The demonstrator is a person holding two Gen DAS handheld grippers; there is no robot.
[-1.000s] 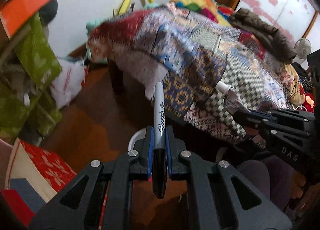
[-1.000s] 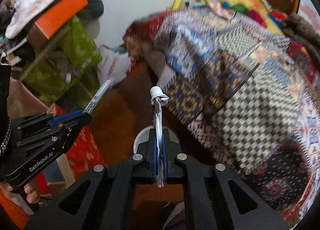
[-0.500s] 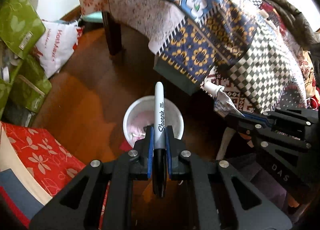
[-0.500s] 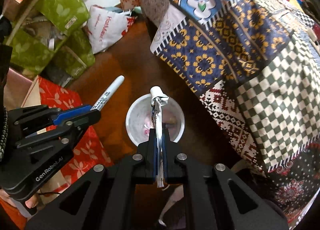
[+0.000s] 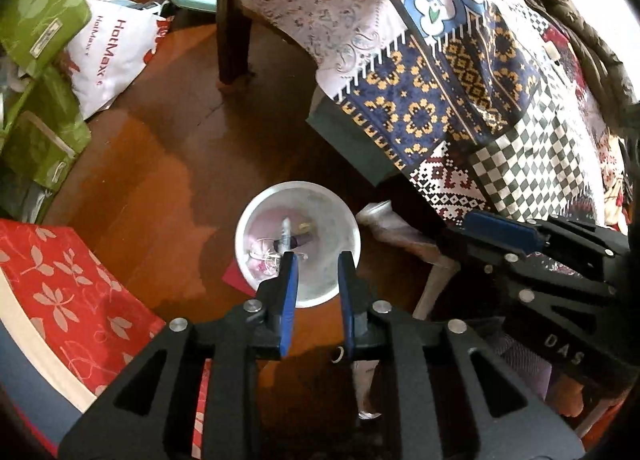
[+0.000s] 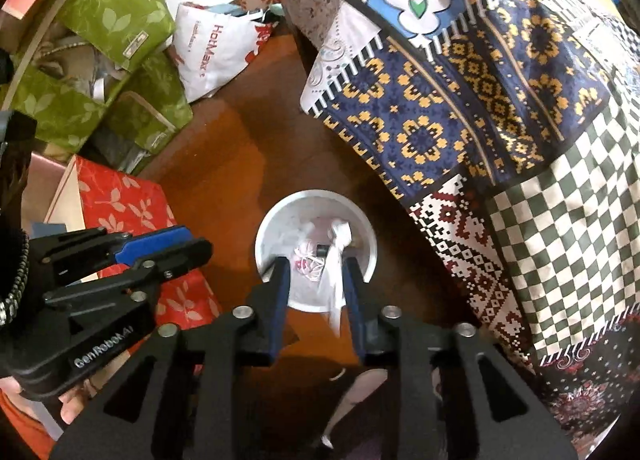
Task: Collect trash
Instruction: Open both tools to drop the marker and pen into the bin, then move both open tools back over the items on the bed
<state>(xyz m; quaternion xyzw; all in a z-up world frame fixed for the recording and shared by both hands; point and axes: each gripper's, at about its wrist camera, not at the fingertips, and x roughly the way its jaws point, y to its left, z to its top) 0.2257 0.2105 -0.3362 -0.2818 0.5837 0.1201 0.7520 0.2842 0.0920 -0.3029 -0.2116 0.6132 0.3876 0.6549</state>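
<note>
1. Left gripper [image 5: 316, 260] hangs over the white bin [image 5: 256, 216] on the floor — fingers just parted, nothing between them.
2. The marker [image 5: 286, 234] lies inside the bin (tip up).
3. Right gripper [image 6: 314, 266], fingers just opened too — the squeezed tube [image 6: 337, 260] hangs loose between them, cap end in the bin.

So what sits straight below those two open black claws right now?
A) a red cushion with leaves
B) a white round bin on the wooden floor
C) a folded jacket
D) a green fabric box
B: in both wrist views the white bin stands on the floor directly beyond the left gripper and the right gripper, with trash inside it.
</note>
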